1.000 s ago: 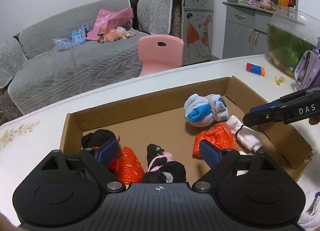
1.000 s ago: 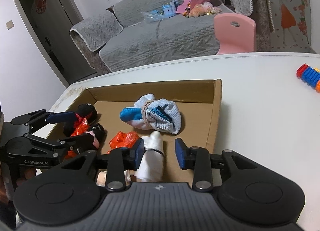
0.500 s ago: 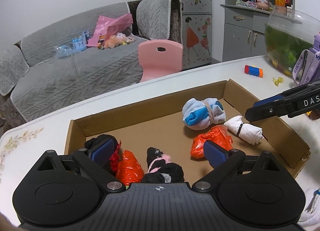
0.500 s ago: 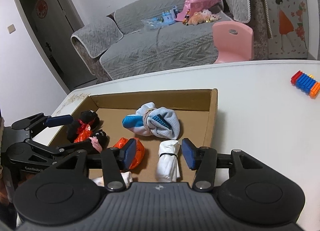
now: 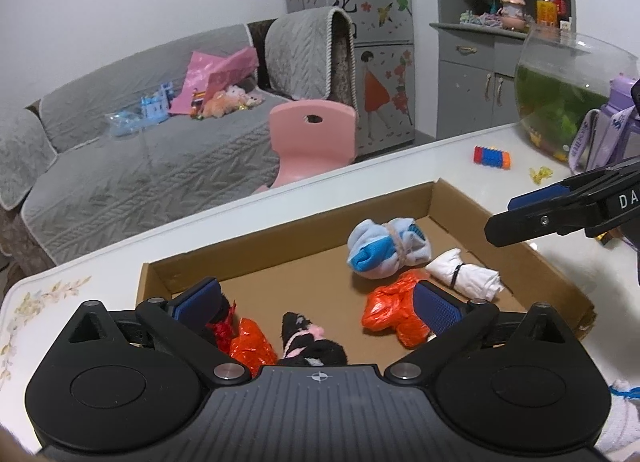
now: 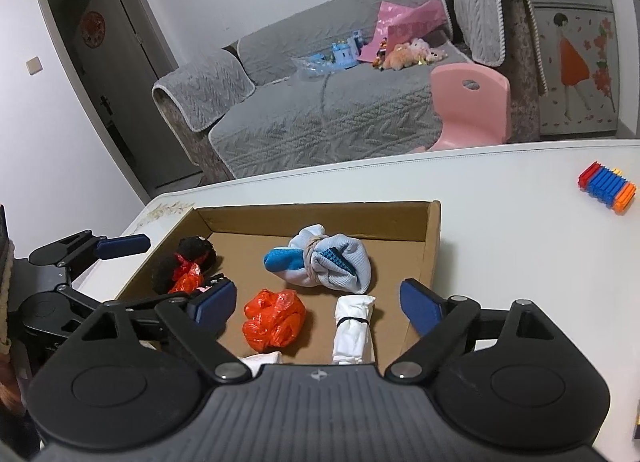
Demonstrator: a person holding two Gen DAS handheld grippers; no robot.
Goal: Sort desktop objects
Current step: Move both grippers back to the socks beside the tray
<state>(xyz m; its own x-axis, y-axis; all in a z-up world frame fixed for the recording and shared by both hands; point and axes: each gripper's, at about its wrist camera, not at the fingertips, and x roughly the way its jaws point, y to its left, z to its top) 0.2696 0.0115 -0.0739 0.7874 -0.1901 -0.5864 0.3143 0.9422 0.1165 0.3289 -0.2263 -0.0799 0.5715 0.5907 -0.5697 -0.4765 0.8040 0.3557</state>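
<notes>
Both tools hang over the cardboard tray [image 6: 434, 238]: the right tool [image 6: 316, 304] is opening above the white roll [image 6: 354, 326], apparently released, and the left tool [image 5: 318, 298] is opening too, empty. A low sweep could drag the neighbouring orange bag [image 6: 274, 318].

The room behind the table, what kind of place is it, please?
Most likely a home living room: a grey sofa with soft toys on it, a small pink chair, and a fish bowl standing on the white table.
</notes>
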